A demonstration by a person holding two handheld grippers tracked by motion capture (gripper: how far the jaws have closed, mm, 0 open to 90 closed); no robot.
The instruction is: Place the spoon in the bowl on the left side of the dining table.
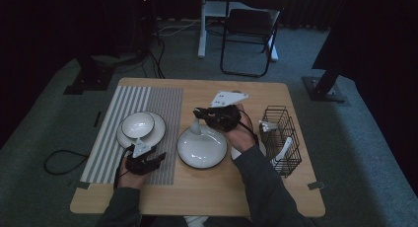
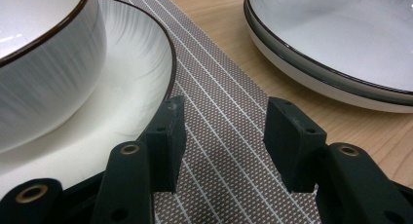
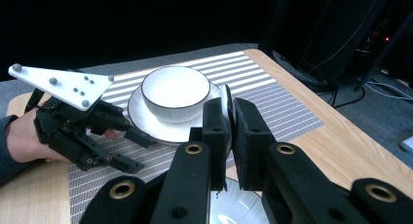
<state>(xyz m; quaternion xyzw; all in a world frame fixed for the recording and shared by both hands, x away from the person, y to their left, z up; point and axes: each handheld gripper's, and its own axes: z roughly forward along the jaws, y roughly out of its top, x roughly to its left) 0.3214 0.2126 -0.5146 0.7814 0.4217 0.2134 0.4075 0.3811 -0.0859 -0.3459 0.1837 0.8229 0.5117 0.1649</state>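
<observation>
My right gripper (image 1: 198, 112) hovers over the table's middle, shut on the handle of a white ceramic spoon (image 1: 195, 128) that hangs down onto a wide white dark-rimmed plate (image 1: 202, 147). In the right gripper view the spoon's thin white edge (image 3: 226, 104) is pinched between the jaws, with the plate (image 3: 236, 212) below. A white bowl (image 1: 137, 124) sits on a white plate (image 1: 158, 130) on the striped placemat (image 1: 162, 101). My left gripper (image 1: 157, 158) rests open on the placemat beside that plate. Its jaws (image 2: 221, 136) hold nothing, with the bowl (image 2: 44, 48) at their left.
A black wire basket (image 1: 291, 133) with white utensils (image 1: 285, 148) stands at the table's right edge. A folding chair (image 1: 249, 24) and cables are on the floor beyond the table. Bare wood lies along the near and far edges.
</observation>
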